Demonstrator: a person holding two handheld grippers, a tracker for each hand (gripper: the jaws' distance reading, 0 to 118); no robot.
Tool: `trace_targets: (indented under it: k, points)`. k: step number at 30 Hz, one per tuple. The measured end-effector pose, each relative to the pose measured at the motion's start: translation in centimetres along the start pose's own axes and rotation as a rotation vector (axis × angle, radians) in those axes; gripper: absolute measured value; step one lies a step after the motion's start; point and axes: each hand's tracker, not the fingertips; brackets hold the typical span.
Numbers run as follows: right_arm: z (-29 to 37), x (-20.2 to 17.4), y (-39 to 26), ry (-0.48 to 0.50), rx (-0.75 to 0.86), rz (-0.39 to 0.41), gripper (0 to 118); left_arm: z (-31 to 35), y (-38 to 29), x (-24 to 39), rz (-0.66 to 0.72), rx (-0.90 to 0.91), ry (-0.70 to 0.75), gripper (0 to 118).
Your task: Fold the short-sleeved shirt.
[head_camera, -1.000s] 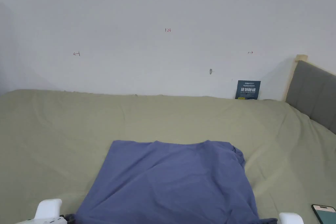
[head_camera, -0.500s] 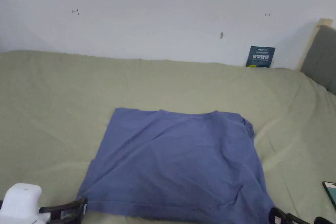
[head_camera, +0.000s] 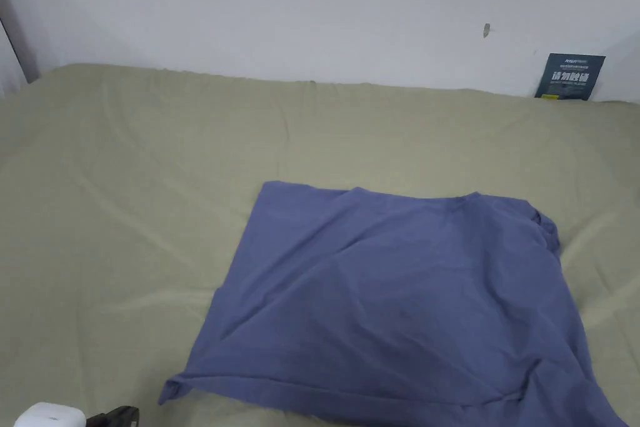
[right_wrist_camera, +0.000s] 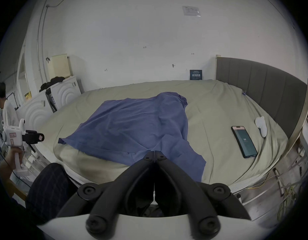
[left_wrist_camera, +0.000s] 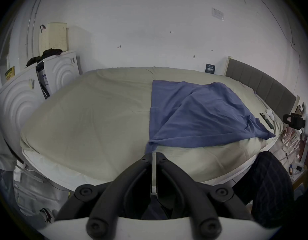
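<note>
Grippers withdrawn, blue shirt [head_camera: 400, 303] flat, sign [head_camera: 569, 76] illegible

In the head view the shirt [head_camera: 400, 303] runs off the bottom right edge, and the left gripper [head_camera: 112, 416] is cut by the bottom edge. The card's [head_camera: 570, 76] print is too small to tell.

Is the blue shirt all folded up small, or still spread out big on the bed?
Still spread out. The blue shirt lies wide and wrinkled across the bed, not in a small neat stack. How many layers it has, I cannot tell.
</note>
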Motion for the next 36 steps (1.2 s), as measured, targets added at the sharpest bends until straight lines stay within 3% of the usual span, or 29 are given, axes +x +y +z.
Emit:
trace_targets:
  k: [1, 2, 6, 8, 13, 14, 17, 19, 24, 25, 26, 28, 30, 32, 33, 36]
  points:
    - [-0.1, -0.2, 0.0, 0.003, 0.002, -0.002, 0, -0.6, 0.4, 0.1, 0.005, -0.008, -0.011, 97]
    - [-0.3, -0.3, 0.1, 0.010, 0.002, -0.005, 0, -1.5, 1.0, 0.0, 0.025, -0.059, -0.068, 118]
    - [-0.8, -0.3, 0.0, 0.028, -0.001, 0.013, 0, -6.6, 2.6, -0.5, -0.085, -0.091, -0.022, 116]
    - [-0.7, -0.1, 0.0, 0.032, -0.001, 0.000, 0, -9.1, 3.1, -0.8, -0.106, -0.226, 0.035, 115]
    - [-0.2, 0.9, 0.2, 0.020, 0.019, -0.043, 0, -13.7, 3.2, -1.1, -0.147, -0.288, 0.033, 88]
    - [-0.2, 1.1, 0.3, 0.017, 0.020, -0.062, 0, -14.2, 3.3, -0.9, -0.150, -0.282, 0.039, 74]
    - [-0.2, 1.7, 0.2, 0.017, 0.014, -0.092, 0, -15.2, 3.3, -0.7, -0.130, -0.288, -0.012, 15]
    - [0.0, 1.6, 0.2, 0.012, 0.024, -0.086, 0, -15.0, 3.2, -0.3, -0.100, -0.269, -0.042, 7]
    - [-1.0, 2.1, -0.1, -0.005, -0.030, -0.083, 2, -13.2, 4.0, 0.6, -0.104, -0.254, -0.055, 6]
    - [-1.3, 2.3, -0.3, -0.030, -0.059, -0.073, 7, -12.8, 4.4, 0.6, -0.101, -0.241, -0.048, 6]
    - [-1.7, 2.4, -0.3, -0.058, -0.081, -0.048, 33, -12.3, 5.0, 0.7, -0.086, -0.232, -0.053, 6]
    - [-2.7, 3.0, 0.2, -0.075, -0.116, -0.029, 111, -11.5, 5.7, 1.0, -0.065, -0.219, -0.069, 6]
    - [-4.6, 4.2, 0.9, -0.021, -0.182, 0.026, 118, -10.8, 6.4, 1.2, -0.064, -0.192, -0.073, 6]
    - [-6.0, 4.9, 0.8, -0.090, -0.202, 0.086, 118, -10.5, 6.8, 1.4, -0.059, -0.172, -0.076, 6]
    - [-6.7, 5.1, 0.9, -0.072, -0.216, 0.104, 118, -9.9, 7.1, 2.1, -0.062, -0.162, -0.072, 6]
    - [-10.5, 6.2, -0.5, -0.080, -0.326, 0.100, 118, -9.3, 7.0, 2.8, -0.051, -0.146, -0.083, 6]
